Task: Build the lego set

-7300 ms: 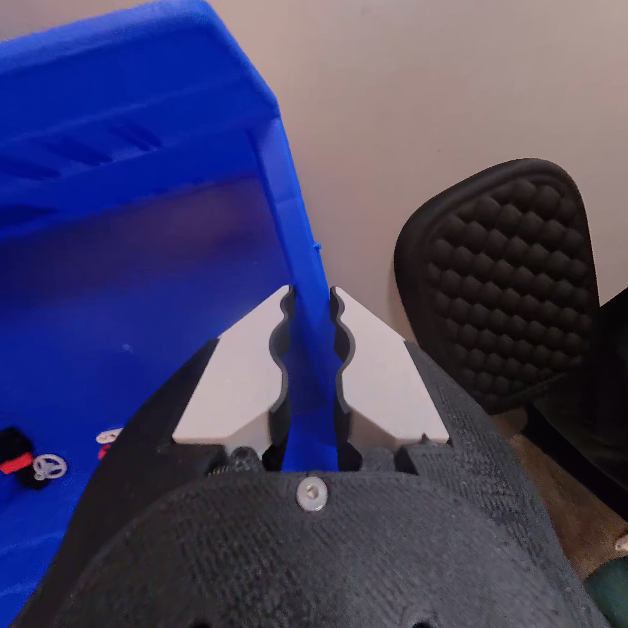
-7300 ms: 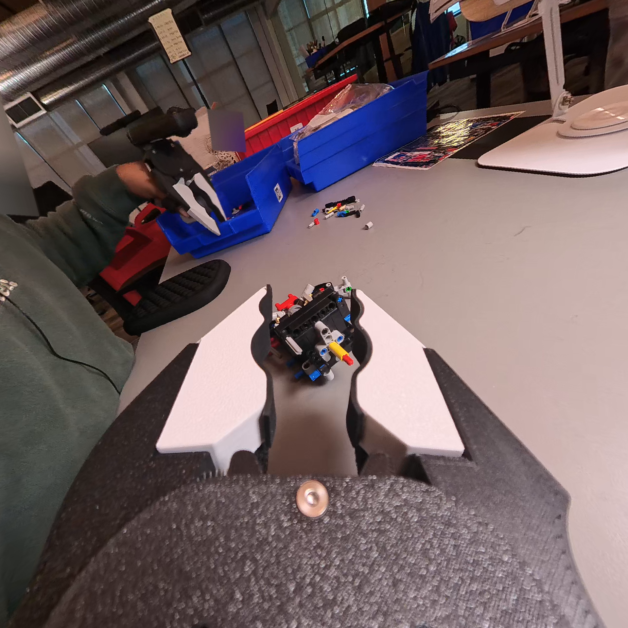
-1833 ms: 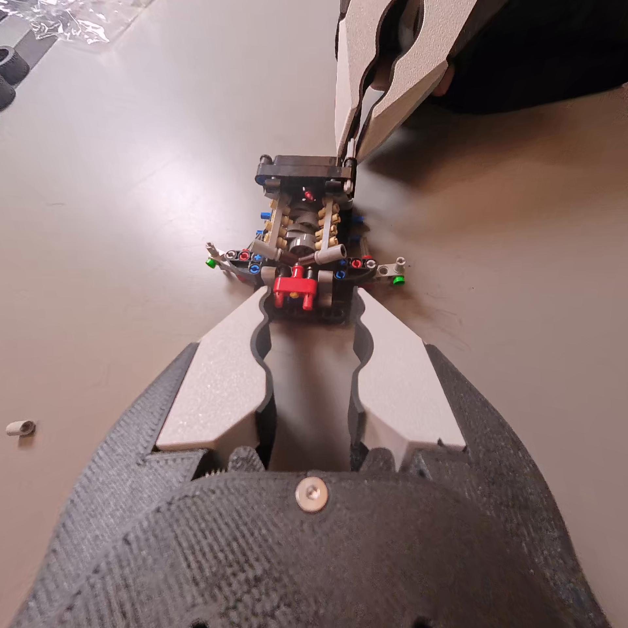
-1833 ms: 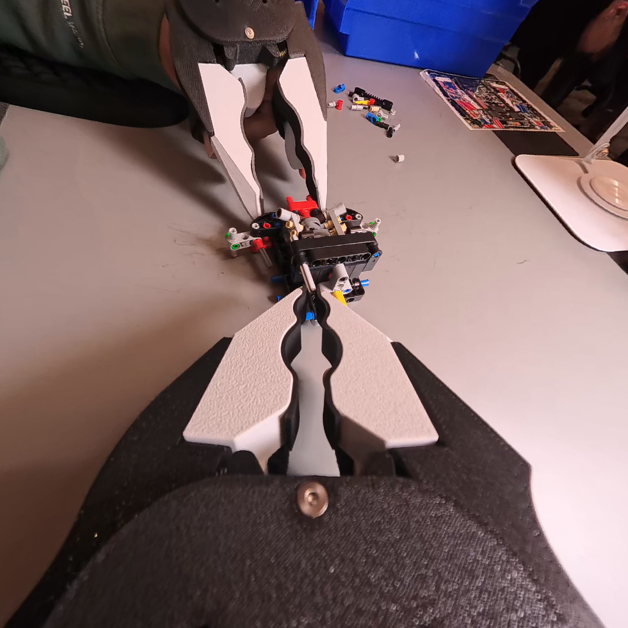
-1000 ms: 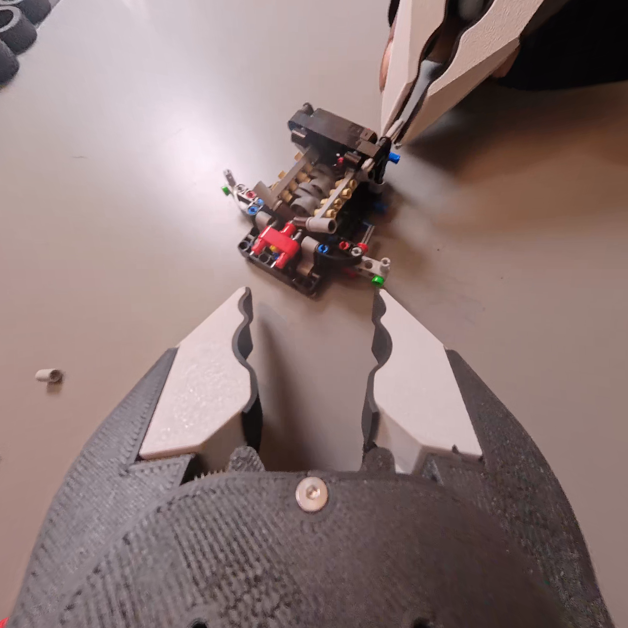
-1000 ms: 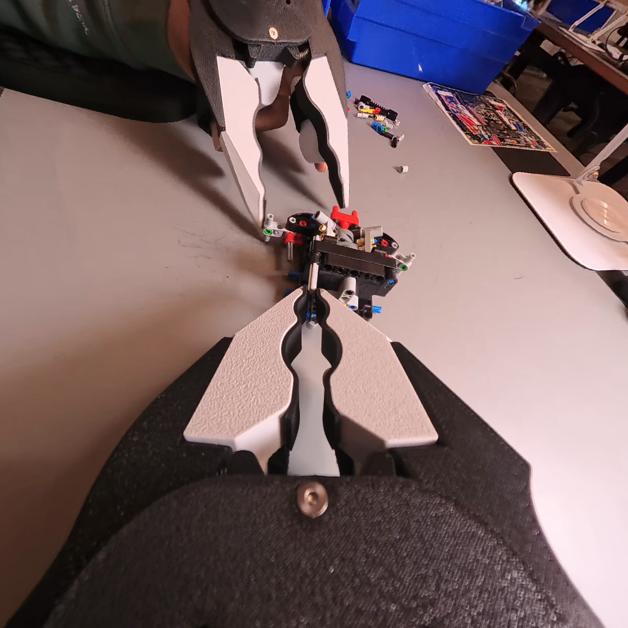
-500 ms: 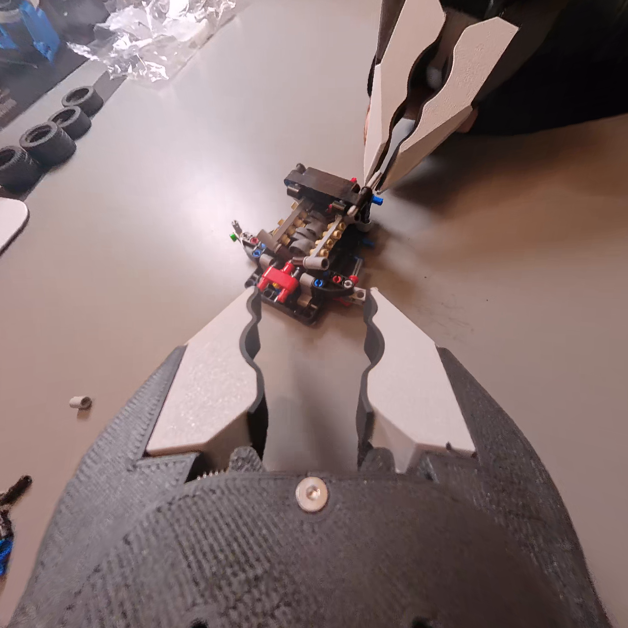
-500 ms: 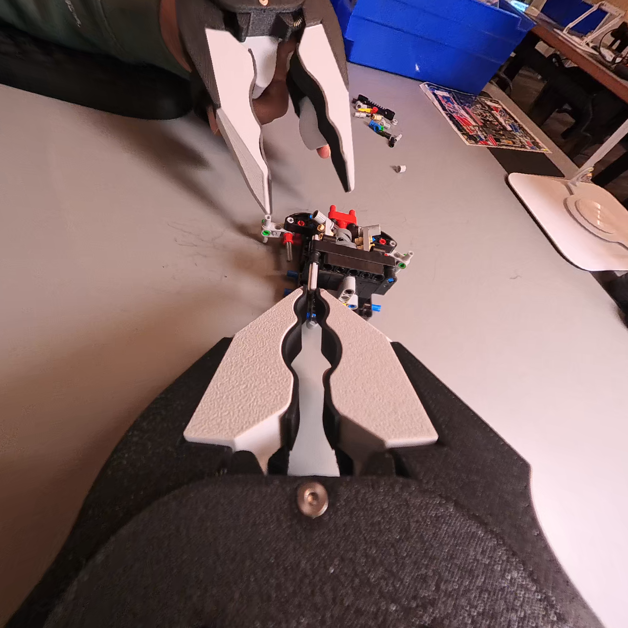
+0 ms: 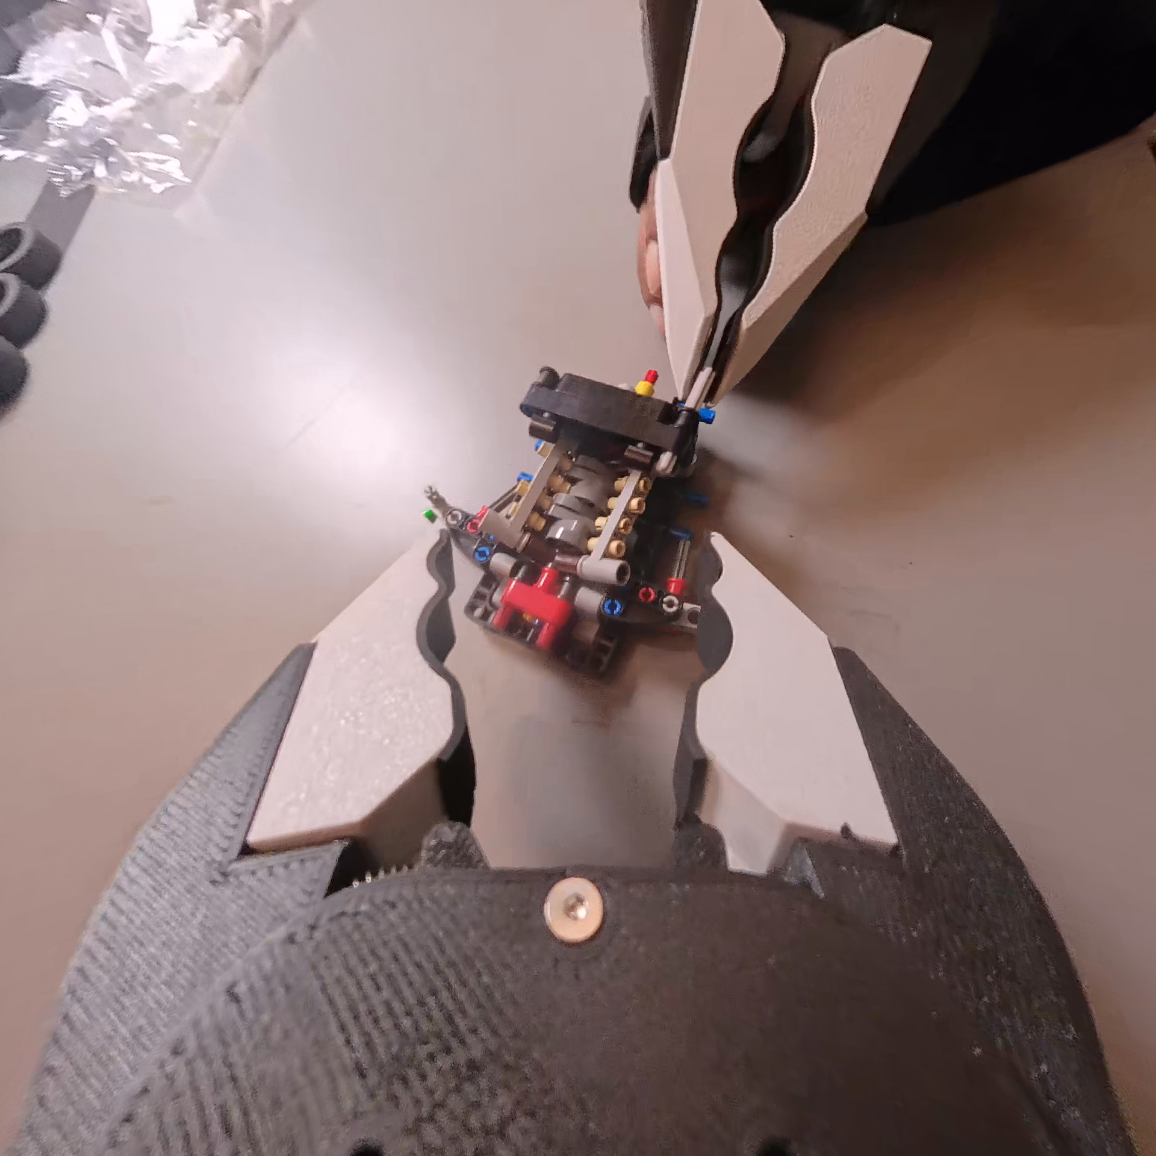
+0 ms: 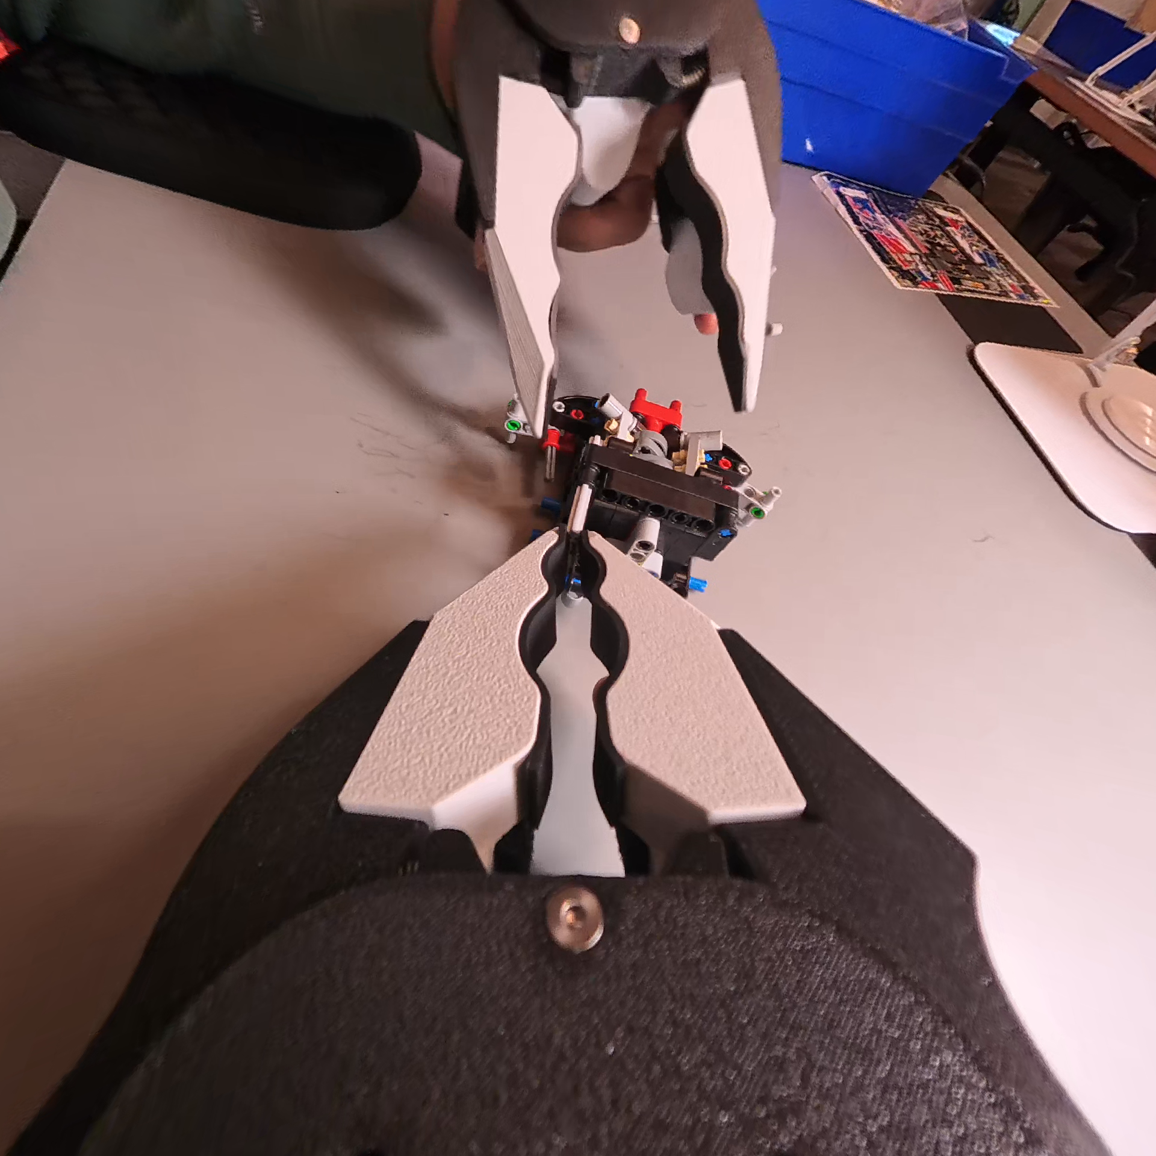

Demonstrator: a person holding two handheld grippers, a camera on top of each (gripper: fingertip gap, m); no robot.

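The lego model (image 9: 594, 519), a small black chassis with tan and grey engine parts and a red piece at one end, sits on the grey table. My left gripper (image 9: 578, 544) is open, with its fingers on either side of the model's red end. It also shows in the right wrist view (image 10: 635, 413), above that end. My right gripper (image 10: 572, 535) is shut on a thin grey rod (image 10: 580, 503) at the corner of the model's black beam (image 10: 663, 488). In the left wrist view the right gripper (image 9: 707, 388) comes down from the top right onto that corner.
Black tyres (image 9: 19, 281) and a crumpled plastic bag (image 9: 112, 94) lie at the far left. Blue bins (image 10: 876, 94), an instruction booklet (image 10: 926, 250) and a white lamp base (image 10: 1076, 425) stand to the right. A person's sleeves lie behind both grippers. The grippers' ends are close to 6 centimeters from one another.
My left gripper has moved forward, and its open fingers now flank the model's red end. My right gripper has stayed shut on the rod at the model's corner.
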